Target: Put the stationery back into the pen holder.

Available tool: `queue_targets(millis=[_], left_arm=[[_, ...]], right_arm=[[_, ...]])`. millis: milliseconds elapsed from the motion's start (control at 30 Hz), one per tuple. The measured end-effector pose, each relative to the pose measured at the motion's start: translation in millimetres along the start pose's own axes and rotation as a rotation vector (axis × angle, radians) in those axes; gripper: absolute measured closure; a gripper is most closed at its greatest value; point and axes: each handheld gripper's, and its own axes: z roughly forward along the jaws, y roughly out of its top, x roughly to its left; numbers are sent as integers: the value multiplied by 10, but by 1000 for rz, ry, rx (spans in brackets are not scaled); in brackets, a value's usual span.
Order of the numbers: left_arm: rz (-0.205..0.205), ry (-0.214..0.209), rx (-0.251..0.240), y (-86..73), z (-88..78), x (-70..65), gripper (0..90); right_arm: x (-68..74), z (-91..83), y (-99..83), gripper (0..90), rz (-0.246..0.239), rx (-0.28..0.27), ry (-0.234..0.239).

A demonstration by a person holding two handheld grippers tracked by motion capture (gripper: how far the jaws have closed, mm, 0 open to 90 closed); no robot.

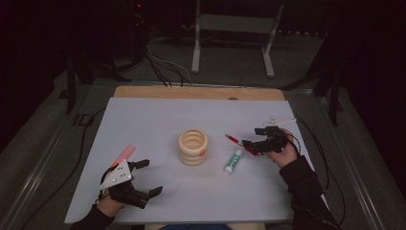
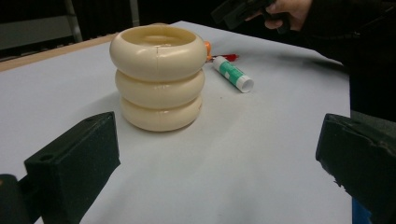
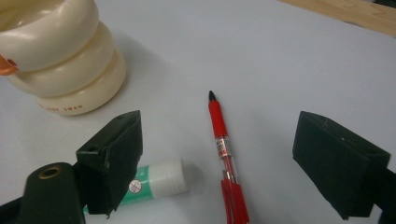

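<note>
Near edge, lower left of the high view: left gripper (image 1: 143, 178) rests low over the white table sheet (image 1: 143, 120), jaws wide apart, nothing between them. Its own view looks past both pads at the cream ring-stacked holder (image 2: 159, 77), which stands upright mid-frame, well apart from the jaws. A pink marker (image 1: 123, 155) lies just beyond that gripper, at the left of the high view.

Mid-table, right of centre: a white-and-green glue stick (image 1: 233, 160) lies on its side, near the holder but not touching it.

Farther right — right gripper (image 1: 256, 139) hovers over the red pen (image 3: 223, 149). In the right gripper view the pen lies flat on the sheet btwn the two black pads, tip pointing to the upper part of the frame, pads clear of it on both sides. So jaws fairly wide, holding nothing yet. Glue stick sits just behind the left pad there.

Step in hand, by my reading: lining up a grasp on the pen. Next move prob. calls for dropping the pads to sheet level — then closing squarely across the barrel w/o nudging the glue stick.
</note>
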Motion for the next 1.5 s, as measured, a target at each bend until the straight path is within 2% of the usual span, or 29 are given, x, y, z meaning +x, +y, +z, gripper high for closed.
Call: queue_targets(millis=[133, 233, 300, 533, 867, 933, 1167, 1300, 1500], left_arm=[[1, 2, 0, 1, -7, 6, 2], [2, 3, 1, 2, -3, 2, 2], [1, 2, 2, 0, -1, 3, 2], [1, 1, 1, 1, 4, 1, 2], [2, 3, 4, -1, 8, 1, 2], [3, 2, 4, 0, 8, -3, 2], [2, 2, 3, -1, 7, -1, 2], [2, 2, 6, -3, 9, 0, 2], [1, 2, 6, -4, 10, 0, 2]], right_arm=[[16, 39, -16, 328, -33, 25, -28], [18, 75, -29, 435, -34, 49, -25], [20, 97, -37, 476, -34, 57, -24], [-10, 206, -86, 535, -35, 83, -21], [-65, 368, -171, 591, -37, 137, -46], [-74, 392, -187, 630, -47, 144, -47], [-77, 468, -217, 687, -72, 188, -56], [-84, 472, -209, 764, -92, 200, -65], [-28, 487, -187, 786, -127, 227, -96]])
